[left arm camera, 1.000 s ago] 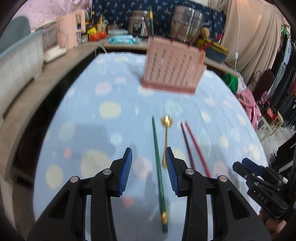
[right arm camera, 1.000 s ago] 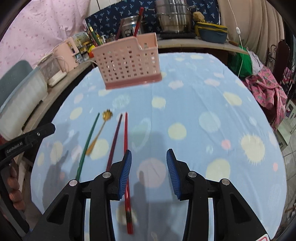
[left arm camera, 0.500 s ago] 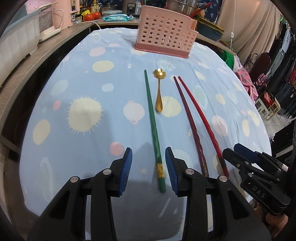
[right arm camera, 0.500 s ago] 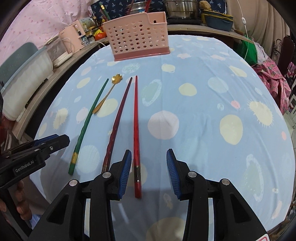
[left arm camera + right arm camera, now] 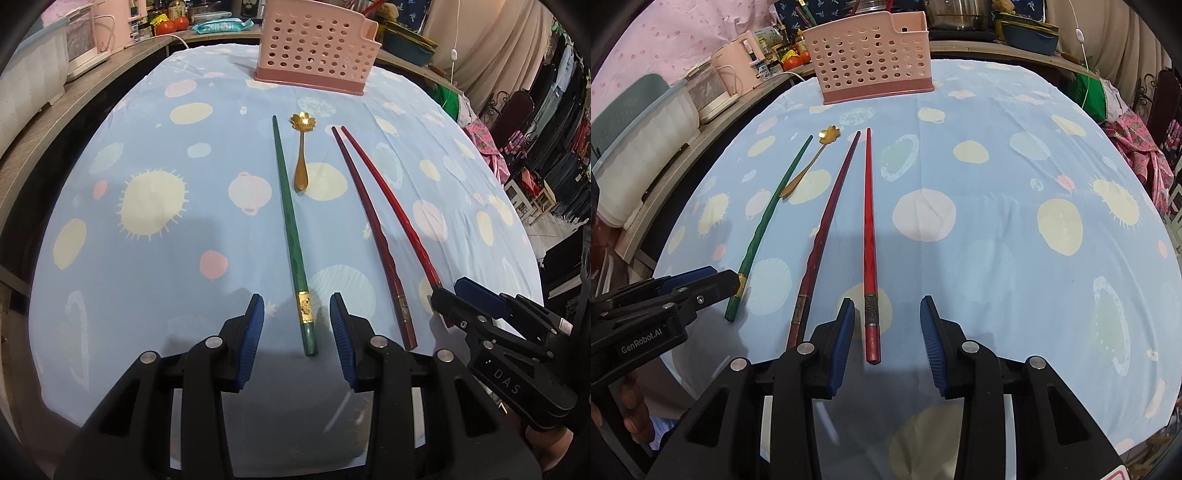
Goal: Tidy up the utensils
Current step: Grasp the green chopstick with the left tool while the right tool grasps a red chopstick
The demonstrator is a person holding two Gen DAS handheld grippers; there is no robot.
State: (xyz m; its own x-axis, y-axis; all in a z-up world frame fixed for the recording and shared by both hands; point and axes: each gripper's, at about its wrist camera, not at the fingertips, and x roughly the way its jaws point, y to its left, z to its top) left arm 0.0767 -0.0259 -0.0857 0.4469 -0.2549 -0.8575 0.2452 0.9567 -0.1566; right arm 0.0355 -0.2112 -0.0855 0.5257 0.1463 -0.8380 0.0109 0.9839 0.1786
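Four utensils lie side by side on the surface (image 5: 155,258), which is covered with a light blue cloth printed with suns and planets: one green chopstick (image 5: 291,236), one small gold spoon (image 5: 302,162) with a flower-shaped bowl, one dark red chopstick (image 5: 373,229) and one bright red chopstick (image 5: 391,206). All point lengthwise toward one pink holder (image 5: 314,48) with round holes, standing upright at the far end of the cloth. The spoon lies between the green chopstick and the dark red one, nearer the holder than the claws.

The left claw (image 5: 297,332) is released, its blue pads on either side of the thick gold-banded end of the green chopstick without pressing it. The right claw (image 5: 888,332) is also released, though its jaws have just been closing a little; the thick end of the bright red chopstick (image 5: 868,236) lies between its pads, closer to the left one, and is not gripped. The dark red chopstick (image 5: 827,225) lies just left of that claw. A person's fingers (image 5: 631,410) show beneath the left claw's body.
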